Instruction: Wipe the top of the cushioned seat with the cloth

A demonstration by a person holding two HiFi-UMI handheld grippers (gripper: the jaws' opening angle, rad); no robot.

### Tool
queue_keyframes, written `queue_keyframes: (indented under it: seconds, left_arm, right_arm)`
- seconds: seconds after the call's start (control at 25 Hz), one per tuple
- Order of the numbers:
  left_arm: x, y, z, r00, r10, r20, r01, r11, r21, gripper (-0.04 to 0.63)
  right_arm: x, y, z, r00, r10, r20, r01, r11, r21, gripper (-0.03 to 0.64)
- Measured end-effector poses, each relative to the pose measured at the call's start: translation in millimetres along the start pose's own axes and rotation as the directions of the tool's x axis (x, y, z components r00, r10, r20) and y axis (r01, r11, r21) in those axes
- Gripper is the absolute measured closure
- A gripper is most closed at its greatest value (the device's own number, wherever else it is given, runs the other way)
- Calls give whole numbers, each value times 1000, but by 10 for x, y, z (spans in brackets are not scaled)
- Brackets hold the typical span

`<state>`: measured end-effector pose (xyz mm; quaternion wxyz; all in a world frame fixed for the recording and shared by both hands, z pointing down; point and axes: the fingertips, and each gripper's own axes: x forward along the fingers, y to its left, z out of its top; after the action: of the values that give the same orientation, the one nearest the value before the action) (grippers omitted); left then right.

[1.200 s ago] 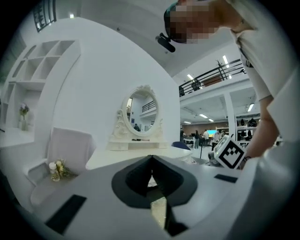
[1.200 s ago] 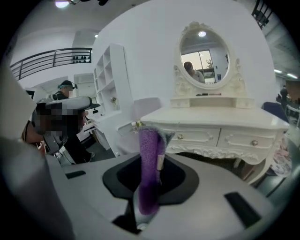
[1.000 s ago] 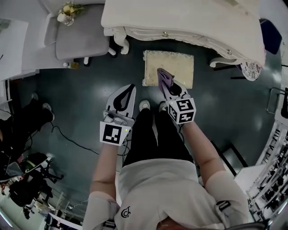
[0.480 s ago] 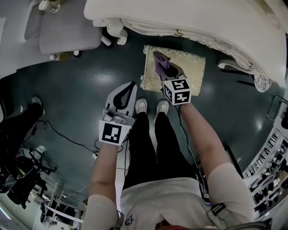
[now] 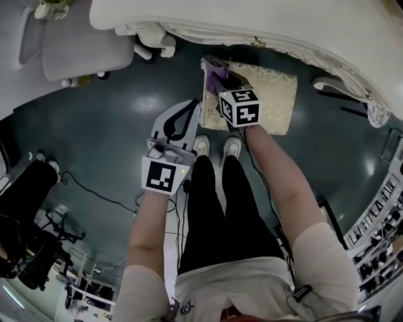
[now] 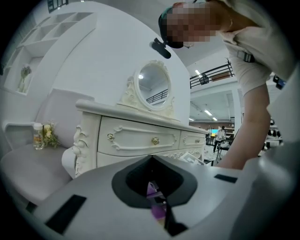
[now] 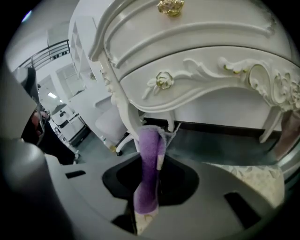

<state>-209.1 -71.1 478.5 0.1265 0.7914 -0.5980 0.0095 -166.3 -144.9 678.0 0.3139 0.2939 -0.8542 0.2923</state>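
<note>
The cushioned seat (image 5: 271, 100) is a beige patterned square stool on the dark floor, in front of the white dresser. My right gripper (image 5: 225, 85) is shut on a purple cloth (image 5: 214, 78) and hangs over the seat's left part. In the right gripper view the cloth (image 7: 149, 164) stands folded between the jaws, with the seat (image 7: 262, 180) at lower right. Whether the cloth touches the cushion I cannot tell. My left gripper (image 5: 192, 105) is shut and holds nothing, left of the seat above the floor. A purple sliver (image 6: 157, 201) shows through its opening.
The white carved dresser (image 5: 252, 19) runs along the far side, its drawers (image 6: 140, 136) and curved leg (image 7: 126, 112) close to both grippers. A grey chair (image 5: 82, 47) stands at far left. A cable (image 5: 94, 188) crosses the floor; shelving (image 5: 378, 214) is at right. The person's shoes (image 5: 217, 148) stand before the seat.
My right gripper has moved forward with the cloth, from the seat's near edge to over its far left part. The left gripper kept its place beside the seat.
</note>
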Motion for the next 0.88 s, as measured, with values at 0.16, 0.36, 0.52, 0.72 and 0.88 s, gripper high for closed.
queue_keyframes:
  seconds: [0.16,0.36,0.52,0.72,0.88]
  left_arm:
    - [86,-58,-52,1000,-15,-9,15,1000,-11,583]
    - [48,-91,-120,999,-16,-44,17,1000,5,583]
    - [35,-69,-146,999,-1,-48,1,1000,8,583]
    - [50,-199,-196,998,-11,-66,12,1000,12,583]
    - [117,-426,-211,997,-36,-67,36,999,2,583]
  right_arm:
    - [126,-234,-88,996,-71,-54,70,997,-25,536]
    - [210,-360,-157,991,-73,-112,70,997,-32,535]
    - [167,-403,-159,990,-79,-113,74,996,-44,535]
    - [6,-554,-229,990,-102,-102,100,995,-30,535]
    - [-151,-799,-288,988,-122,-97,121,992,-15,535]
